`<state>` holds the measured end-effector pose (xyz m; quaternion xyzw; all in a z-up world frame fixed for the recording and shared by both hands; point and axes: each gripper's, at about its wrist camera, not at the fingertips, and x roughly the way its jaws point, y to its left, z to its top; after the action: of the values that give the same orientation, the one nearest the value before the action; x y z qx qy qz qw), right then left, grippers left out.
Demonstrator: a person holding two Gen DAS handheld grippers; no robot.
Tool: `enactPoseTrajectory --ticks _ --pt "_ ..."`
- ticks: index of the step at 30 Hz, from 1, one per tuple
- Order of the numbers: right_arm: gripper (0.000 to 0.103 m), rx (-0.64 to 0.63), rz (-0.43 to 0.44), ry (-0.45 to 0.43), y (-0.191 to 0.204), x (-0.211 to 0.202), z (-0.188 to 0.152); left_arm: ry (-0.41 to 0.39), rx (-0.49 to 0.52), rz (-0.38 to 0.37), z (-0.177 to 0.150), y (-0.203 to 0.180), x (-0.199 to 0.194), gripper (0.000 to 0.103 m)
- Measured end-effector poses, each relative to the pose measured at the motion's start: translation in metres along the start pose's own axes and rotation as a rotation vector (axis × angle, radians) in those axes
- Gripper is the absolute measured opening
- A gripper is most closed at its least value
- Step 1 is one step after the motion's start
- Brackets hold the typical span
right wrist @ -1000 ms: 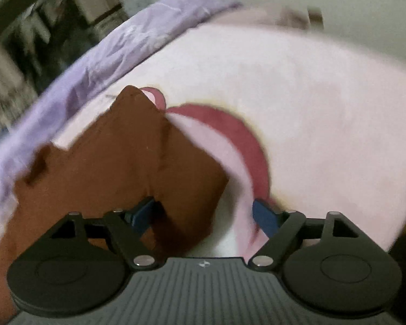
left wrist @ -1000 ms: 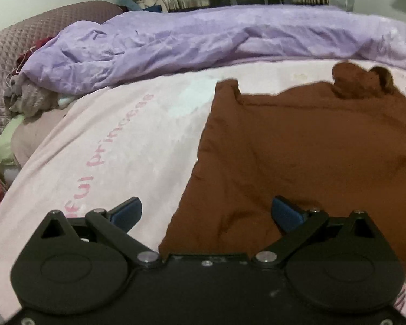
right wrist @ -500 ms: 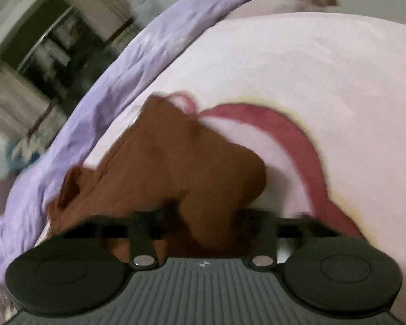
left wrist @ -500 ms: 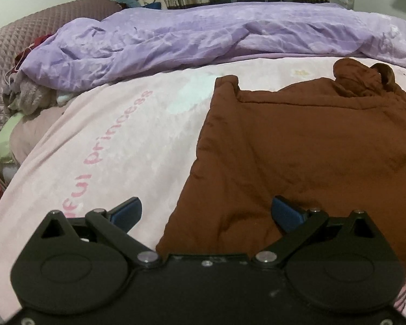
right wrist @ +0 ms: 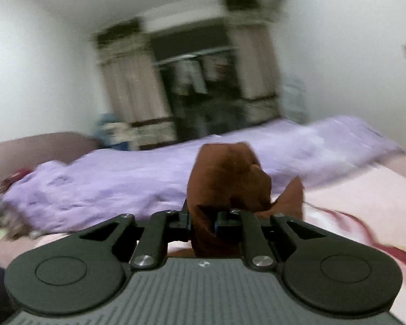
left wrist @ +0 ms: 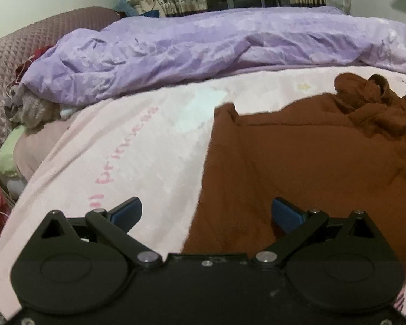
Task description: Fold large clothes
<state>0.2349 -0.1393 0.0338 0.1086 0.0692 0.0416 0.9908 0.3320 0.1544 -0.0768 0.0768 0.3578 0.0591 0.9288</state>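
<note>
A large brown garment (left wrist: 305, 162) lies spread on the pink bedsheet (left wrist: 127, 151), its hood bunched at the far right. My left gripper (left wrist: 205, 214) hovers open over the garment's near left edge, nothing between its blue fingers (left wrist: 127, 211). In the right wrist view my right gripper (right wrist: 203, 224) has its jaws closing on a bunched fold of the brown garment (right wrist: 224, 178), lifted above the bed and pointing nearly level at the room. The fold stands up between the pads and hides the fingertips.
A crumpled purple duvet (left wrist: 203, 51) runs along the far side of the bed. A quilted mauve headboard (left wrist: 27, 54) and a heap of clothes (left wrist: 32, 108) sit at the left. Curtains and a dark window (right wrist: 197, 81) stand behind the bed.
My right gripper went from open over the garment's corner to clamped on a fold and swung up and level. The garment's right side bunched. The left gripper stayed put.
</note>
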Motion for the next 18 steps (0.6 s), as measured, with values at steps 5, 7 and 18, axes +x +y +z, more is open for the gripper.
enactPoseTrajectory --ticks 5,7,18 --pt "0.012 -0.061 0.136 -0.009 0.086 0.019 -0.002 -0.016 -0.056 -0.023 0.004 0.025 -0.004 0.103" --pt "0.012 -0.068 0.169 0.009 0.107 0.022 -0.013 -0.012 -0.051 -0.004 0.001 0.032 -0.002 0.103" --pt "0.011 -0.18 0.13 0.298 0.153 0.05 -0.111 0.092 -0.117 -0.025 -0.042 0.055 0.03 0.103"
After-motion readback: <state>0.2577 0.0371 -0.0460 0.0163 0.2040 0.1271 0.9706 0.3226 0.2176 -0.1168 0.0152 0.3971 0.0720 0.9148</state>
